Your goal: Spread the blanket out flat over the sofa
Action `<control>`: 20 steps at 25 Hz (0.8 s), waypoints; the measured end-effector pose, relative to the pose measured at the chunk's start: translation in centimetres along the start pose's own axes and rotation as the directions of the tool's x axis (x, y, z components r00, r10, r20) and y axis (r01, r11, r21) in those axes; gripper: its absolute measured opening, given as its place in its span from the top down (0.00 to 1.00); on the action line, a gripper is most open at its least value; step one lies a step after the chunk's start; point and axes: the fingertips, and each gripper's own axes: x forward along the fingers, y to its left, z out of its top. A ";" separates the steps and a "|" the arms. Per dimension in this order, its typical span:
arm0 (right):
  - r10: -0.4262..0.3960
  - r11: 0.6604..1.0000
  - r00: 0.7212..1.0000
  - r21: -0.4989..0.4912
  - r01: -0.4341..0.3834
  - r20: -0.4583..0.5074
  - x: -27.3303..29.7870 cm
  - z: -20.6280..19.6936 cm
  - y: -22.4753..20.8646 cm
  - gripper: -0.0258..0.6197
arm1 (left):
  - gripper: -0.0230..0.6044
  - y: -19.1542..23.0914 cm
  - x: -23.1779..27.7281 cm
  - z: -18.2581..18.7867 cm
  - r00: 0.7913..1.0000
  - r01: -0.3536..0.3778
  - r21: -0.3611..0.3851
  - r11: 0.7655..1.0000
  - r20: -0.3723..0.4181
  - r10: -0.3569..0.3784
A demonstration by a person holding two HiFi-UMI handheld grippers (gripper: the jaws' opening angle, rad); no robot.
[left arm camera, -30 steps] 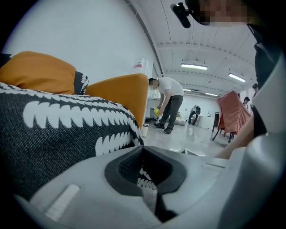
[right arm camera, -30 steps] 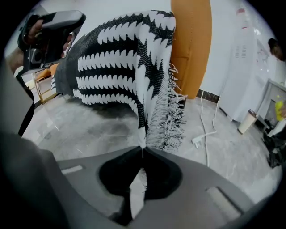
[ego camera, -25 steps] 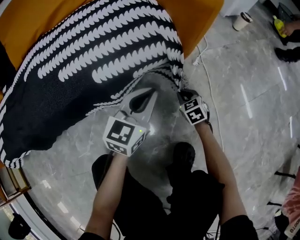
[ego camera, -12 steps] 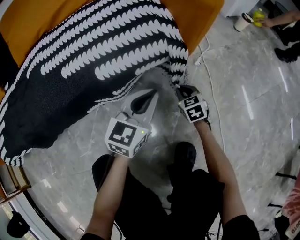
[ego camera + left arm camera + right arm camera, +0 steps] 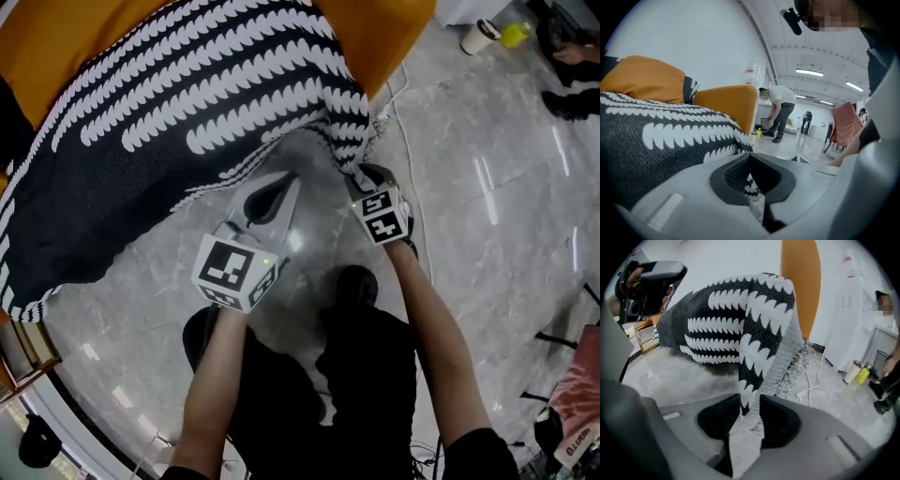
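A black blanket with white scalloped stripes (image 5: 187, 103) lies over the orange sofa (image 5: 375, 37), and its front edge hangs down to the floor. My left gripper (image 5: 281, 183) is shut on a bit of that hanging edge (image 5: 752, 187), seen between its pads in the left gripper view. My right gripper (image 5: 361, 173) is at the fringed right corner (image 5: 768, 348). Its jaws are opening, with the corner running loosely between the pads (image 5: 750, 416) and up to the sofa.
A white cable (image 5: 398, 112) trails over the grey marble floor right of the sofa. A paper cup (image 5: 478, 36) and a yellow bottle (image 5: 512, 35) stand at the far right, near another person (image 5: 572, 56). A wooden frame (image 5: 23, 352) stands at the left.
Both grippers have shifted a little left and back with the blanket's front edge. The right corner now hangs straighter down from the sofa to the right gripper.
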 end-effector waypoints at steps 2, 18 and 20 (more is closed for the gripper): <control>0.044 0.999 0.998 0.001 -0.044 -0.045 -2.1 -0.2 1.0 0.76 | 0.95 -0.7 -1.4 1.6 1.000 -0.011 -0.027 1.000 -0.012 0.011; 0.155 0.987 0.986 0.036 -0.153 -0.057 -21.4 17.0 -0.7 0.76 | 0.95 -3.7 -7.7 23.2 0.995 -0.067 -0.148 0.987 -0.088 0.054; 0.164 0.986 0.985 0.037 -0.163 -0.058 -22.9 19.1 -1.5 0.76 | 0.95 -4.1 -7.8 25.3 0.993 -0.070 -0.157 0.985 -0.101 0.054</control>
